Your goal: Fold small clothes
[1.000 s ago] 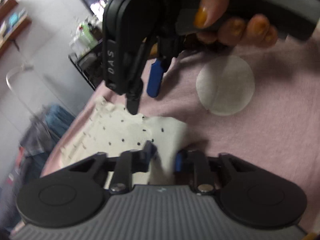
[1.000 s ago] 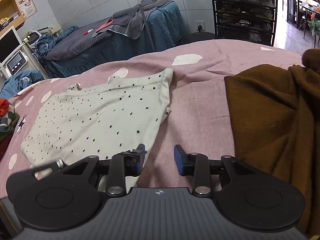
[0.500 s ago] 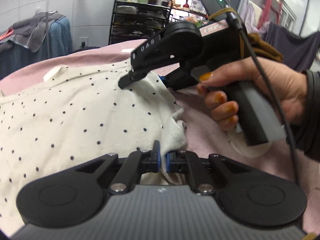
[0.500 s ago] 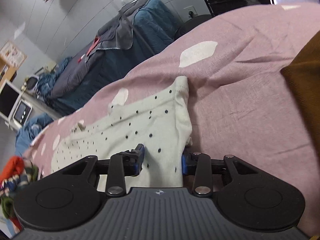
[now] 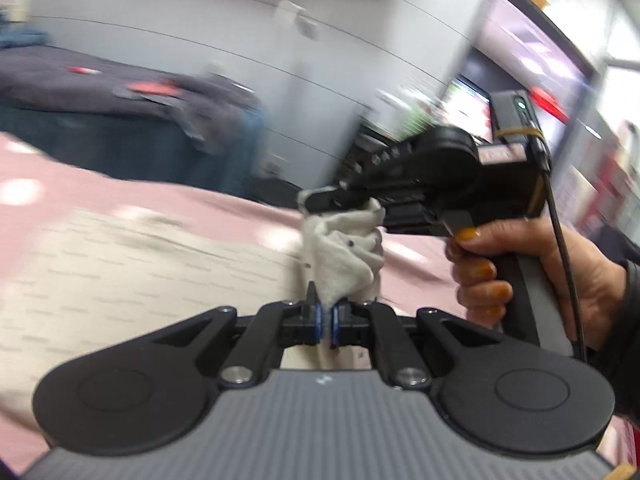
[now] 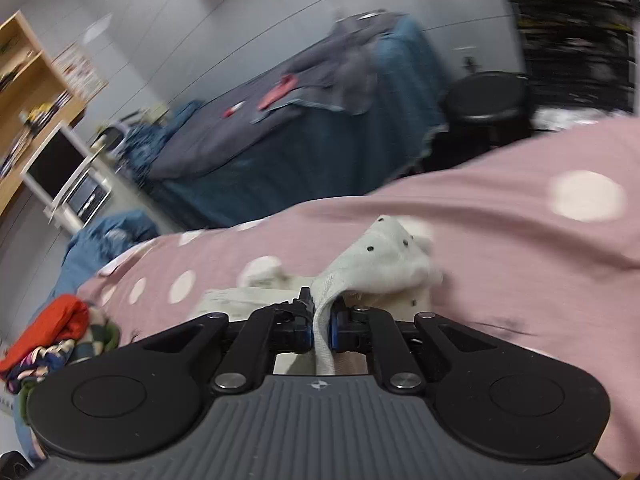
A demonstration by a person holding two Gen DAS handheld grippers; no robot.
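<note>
A small white garment with black dots [image 5: 132, 264] lies on the pink spotted bed cover [image 5: 60, 184]. My left gripper [image 5: 325, 318] is shut on one bunched edge of the garment and lifts it. My right gripper [image 6: 321, 326] is shut on another edge of the same garment [image 6: 384, 260]. In the left wrist view the right gripper [image 5: 320, 200] holds the cloth just beyond my left fingers, with the person's hand [image 5: 520, 264] on its handle. The rest of the garment trails down to the bed on the left.
A pile of red and patterned clothes [image 6: 56, 340] lies at the bed's left edge. A dark blue covered bed [image 6: 280, 136] stands behind. A black stool [image 6: 484, 100] and a black shelf rack [image 6: 576, 32] stand at the back right.
Both grippers have closed fully on the garment's edge and lifted it off the bed. The two grippers have moved together and the views have swung, with motion blur.
</note>
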